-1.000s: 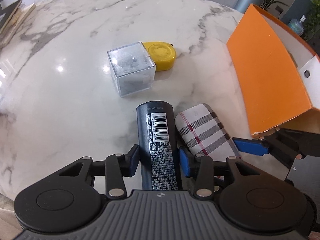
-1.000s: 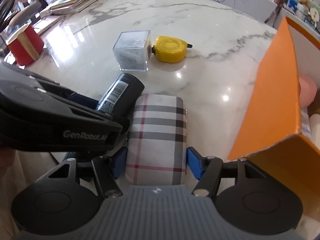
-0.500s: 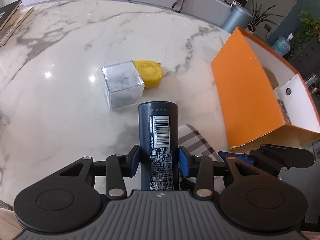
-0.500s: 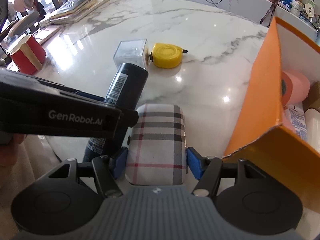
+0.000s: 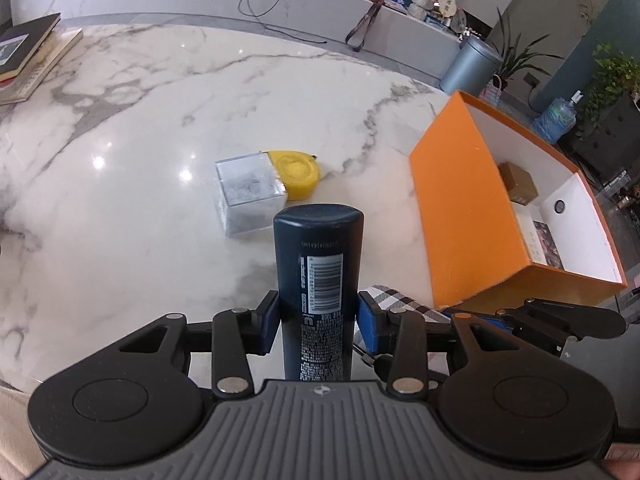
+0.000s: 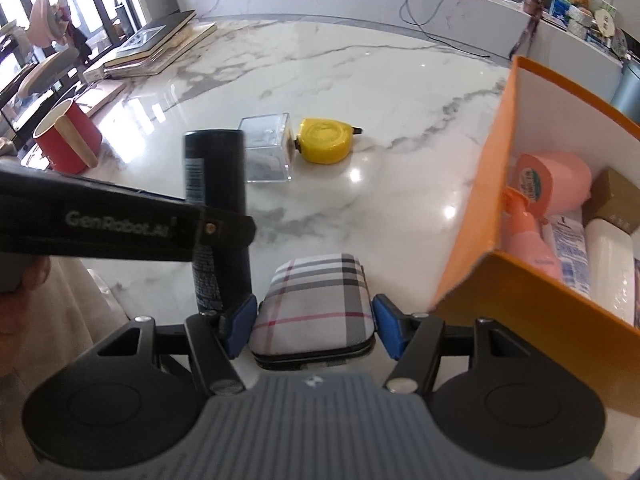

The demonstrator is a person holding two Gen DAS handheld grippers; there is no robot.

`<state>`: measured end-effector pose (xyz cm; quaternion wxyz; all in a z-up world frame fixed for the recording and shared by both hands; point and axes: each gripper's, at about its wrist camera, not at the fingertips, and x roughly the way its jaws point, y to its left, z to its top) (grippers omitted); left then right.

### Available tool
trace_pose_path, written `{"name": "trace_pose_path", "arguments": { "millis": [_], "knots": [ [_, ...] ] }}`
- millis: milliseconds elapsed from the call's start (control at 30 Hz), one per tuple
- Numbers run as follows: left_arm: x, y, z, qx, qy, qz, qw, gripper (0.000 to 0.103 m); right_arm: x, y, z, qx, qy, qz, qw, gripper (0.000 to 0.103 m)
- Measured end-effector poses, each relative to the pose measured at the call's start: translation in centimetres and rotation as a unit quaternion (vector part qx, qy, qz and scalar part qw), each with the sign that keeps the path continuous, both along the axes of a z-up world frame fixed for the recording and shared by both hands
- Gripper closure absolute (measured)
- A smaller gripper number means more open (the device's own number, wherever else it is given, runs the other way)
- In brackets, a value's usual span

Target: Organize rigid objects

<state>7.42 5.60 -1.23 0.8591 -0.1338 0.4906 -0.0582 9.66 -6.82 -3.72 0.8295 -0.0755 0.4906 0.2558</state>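
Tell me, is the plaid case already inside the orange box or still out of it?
Out. The plaid case sits between the right gripper pads, beside the orange box, outside its wall.

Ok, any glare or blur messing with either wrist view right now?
Left wrist view: sharp, with small light spots on the marble table beside the clear box. Right wrist view: the dark can is motion-blurred, and glare spots sit near the orange box.
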Motion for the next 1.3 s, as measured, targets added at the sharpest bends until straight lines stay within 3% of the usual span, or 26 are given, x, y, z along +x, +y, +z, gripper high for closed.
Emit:
{"name": "trace_pose_path", "arguments": {
  "millis": [133, 167, 200, 267, 367, 533, 833, 1067, 1167, 1300],
  "knots": [
    [-0.4, -0.9, 0.5, 0.001, -0.005, -0.009, 0.9999, 0.057, -0.3, -1.0, 0.6, 0.011, 0.0, -0.014, 1.0, 0.043],
    [-0.5, -1.1, 0.6, 0.003, -0.007, -0.011, 0.9999, 0.057, -0.4, -1.1, 0.8, 0.005, -0.006, -0.016, 1.0, 0.079],
    [-0.6, -1.3, 0.6, 0.005, -0.007, -0.013, 0.9999, 0.057, -0.5, -1.3, 1.1, -0.008, -0.022, -0.021, 0.999, 0.079],
    [-0.8, -1.7, 0.8, 0.006, -0.008, -0.015, 0.9998, 0.057, -0.2, -2.0, 0.9, 0.02, 0.013, -0.021, 0.999, 0.087],
    [-1.1, -2.2, 0.7, 0.005, -0.007, -0.019, 0.9998, 0.057, -0.5, -2.2, 0.3, 0.007, 0.012, -0.026, 1.0, 0.087],
    [-1.2, -2.6, 0.1, 0.002, -0.004, -0.016, 0.9999, 0.057, -0.1, -2.7, -0.1, 0.034, 0.033, -0.038, 0.998, 0.087],
    [-1.0, -1.0, -0.8, -0.003, 0.003, 0.014, 0.9999, 0.057, -0.7, -1.2, 0.6, 0.052, 0.036, -0.008, 0.998, 0.088],
    [-0.7, -0.4, -1.9, -0.014, 0.016, 0.021, 0.9996, 0.057, -0.4, 0.5, -0.5, 0.037, 0.041, 0.005, 0.998, 0.08],
    [-0.3, 0.1, -2.6, -0.034, 0.029, 0.026, 0.9986, 0.057, 0.2, 0.5, -1.2, 0.053, 0.06, 0.002, 0.997, 0.079],
    [0.0, 0.5, -3.3, -0.034, 0.048, 0.035, 0.9976, 0.057, 1.2, -0.4, -2.7, 0.094, 0.097, -0.027, 0.991, 0.076]
  ]
}}
